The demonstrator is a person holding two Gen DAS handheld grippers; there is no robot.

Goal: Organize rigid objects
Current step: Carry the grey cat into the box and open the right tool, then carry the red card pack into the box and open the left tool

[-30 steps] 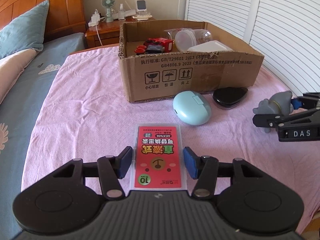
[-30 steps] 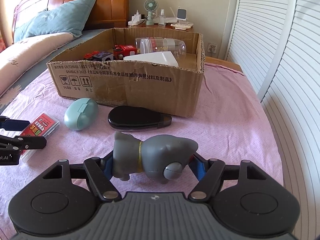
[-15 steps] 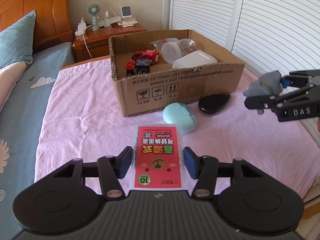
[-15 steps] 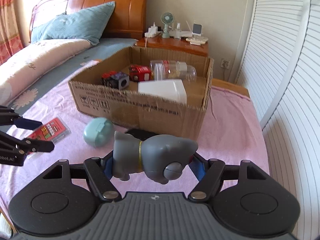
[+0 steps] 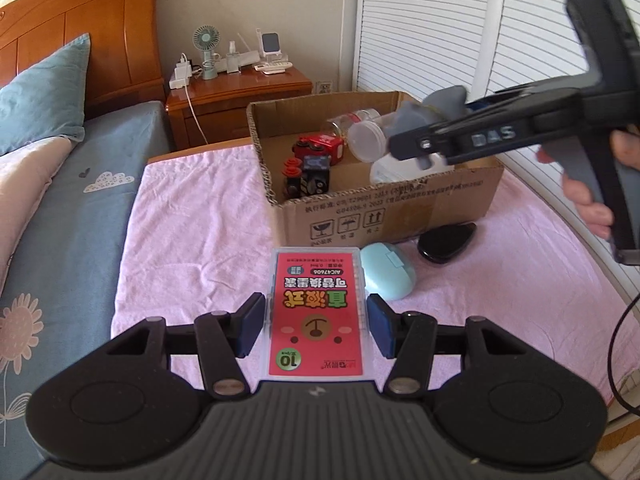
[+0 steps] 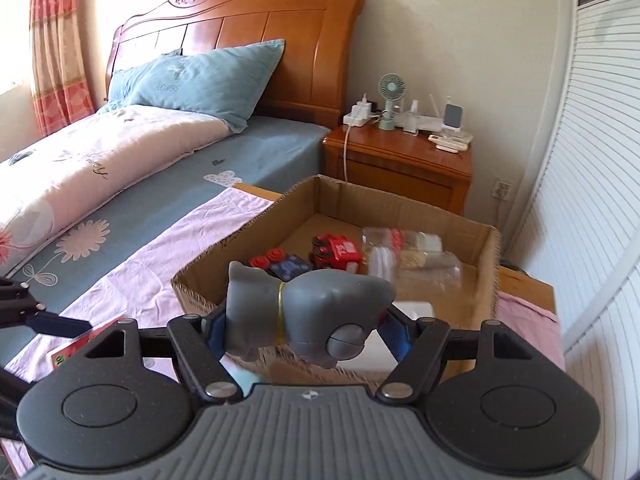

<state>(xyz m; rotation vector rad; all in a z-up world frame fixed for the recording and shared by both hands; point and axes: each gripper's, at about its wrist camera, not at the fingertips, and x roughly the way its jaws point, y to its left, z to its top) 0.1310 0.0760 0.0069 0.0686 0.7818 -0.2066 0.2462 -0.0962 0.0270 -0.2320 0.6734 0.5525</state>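
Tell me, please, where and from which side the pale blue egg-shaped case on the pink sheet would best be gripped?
Probably from above, fingers closing across the narrow middle of the pale blue case. It lies flat on the pink sheet, with the cardboard box just behind it and the black case close on its right, so side approaches look crowded. Its smooth, rounded shell may slip, so grip at its widest line.

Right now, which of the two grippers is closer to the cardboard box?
Right. The right gripper, holding the gray toy, hangs over the cardboard box's open top. The left gripper, clamping the red card case, sits back short of the box's front wall.
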